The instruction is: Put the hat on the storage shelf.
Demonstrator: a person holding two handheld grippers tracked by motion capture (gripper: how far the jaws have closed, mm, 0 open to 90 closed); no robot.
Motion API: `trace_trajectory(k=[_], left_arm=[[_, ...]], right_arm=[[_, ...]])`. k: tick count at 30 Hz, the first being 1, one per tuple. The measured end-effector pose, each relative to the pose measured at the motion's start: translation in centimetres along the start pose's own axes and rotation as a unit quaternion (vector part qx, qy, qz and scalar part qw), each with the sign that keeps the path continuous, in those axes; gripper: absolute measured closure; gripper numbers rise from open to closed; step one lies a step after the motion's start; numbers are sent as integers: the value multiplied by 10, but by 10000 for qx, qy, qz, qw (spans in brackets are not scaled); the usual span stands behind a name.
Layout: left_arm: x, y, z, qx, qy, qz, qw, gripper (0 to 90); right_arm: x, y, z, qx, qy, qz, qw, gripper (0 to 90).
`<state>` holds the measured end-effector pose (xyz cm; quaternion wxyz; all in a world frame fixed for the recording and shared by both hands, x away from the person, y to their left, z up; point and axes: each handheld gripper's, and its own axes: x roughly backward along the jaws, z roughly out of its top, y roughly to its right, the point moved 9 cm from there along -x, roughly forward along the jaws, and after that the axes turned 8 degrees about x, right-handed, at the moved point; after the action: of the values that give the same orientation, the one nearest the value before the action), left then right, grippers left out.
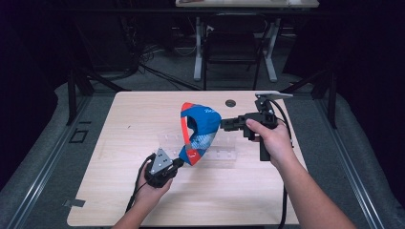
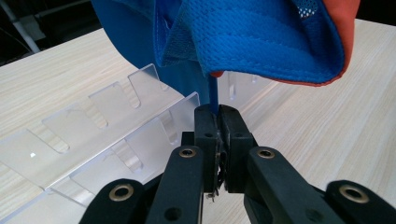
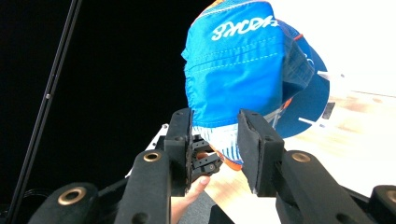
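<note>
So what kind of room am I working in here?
Probably a lab or recording studio: a bare wooden table inside dark curtained surroundings, floor cables behind it, and another desk with a chair beyond.

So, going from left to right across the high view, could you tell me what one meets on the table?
Left gripper → blue cap → right gripper → the person's right hand.
</note>
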<state>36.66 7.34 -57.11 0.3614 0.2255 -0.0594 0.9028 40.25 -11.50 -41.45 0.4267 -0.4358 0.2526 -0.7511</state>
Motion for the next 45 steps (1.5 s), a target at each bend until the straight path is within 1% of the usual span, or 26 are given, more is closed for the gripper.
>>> trace_trajectory(k=[9, 12, 15, 16, 18, 19, 21, 23, 26, 28, 31, 33, 34, 37, 42, 45], left_arm=[[3, 0, 1, -21, 1, 30, 10000, 860], [5, -2, 2, 25, 61, 70, 10000, 837], [8, -5, 3, 71, 71, 115, 9999, 810], [10, -6, 3, 61, 73, 133, 9999, 801], [13, -9, 4, 104, 100, 169, 9998, 787], [14, -10, 3, 101, 95, 192, 9997, 775], [17, -12, 2, 118, 96, 216, 9997, 749], [20, -14, 1, 125, 92, 245, 9996, 714], [24, -19, -1, 174, 53, 319, 9993, 644], [26, -21, -2, 212, 19, 332, 9992, 605], [30, -25, -6, 228, -77, 387, 9990, 554], [33, -29, -10, 276, -157, 418, 9986, 523], [34, -31, -12, 287, -210, 429, 9984, 514], [40, -35, -16, 326, -240, 462, 9981, 497], [50, -41, -24, 365, -317, 501, 9976, 491], [55, -44, -29, 439, -305, 518, 9972, 491]], right_arm=[[2, 2, -2, 34, -25, -18, 10000, 645], [1, 3, -2, 23, 15, -48, 10000, 640], [3, 5, -4, 94, -22, -130, 9999, 632], [3, 6, -4, 99, 10, -146, 9998, 630], [4, 7, -5, 143, 9, -216, 9997, 626], [4, 7, -6, 144, 29, -224, 9996, 625], [5, 8, -8, 173, -13, -281, 9995, 623], [6, 9, -9, 240, 8, -375, 9990, 617], [9, 10, -11, 361, 39, -506, 9981, 610], [10, 10, -13, 450, 32, -593, 9972, 607], [11, 11, -16, 563, 70, -720, 9958, 593], [12, 14, -20, 618, 34, -828, 9946, 582], [13, 15, -21, 646, 27, -873, 9941, 579], [14, 20, -26, 691, 7, -1016, 9924, 568], [18, 29, -38, 754, -3, -1176, 9902, 551], [20, 36, -46, 821, -43, -1302, 9881, 546]])
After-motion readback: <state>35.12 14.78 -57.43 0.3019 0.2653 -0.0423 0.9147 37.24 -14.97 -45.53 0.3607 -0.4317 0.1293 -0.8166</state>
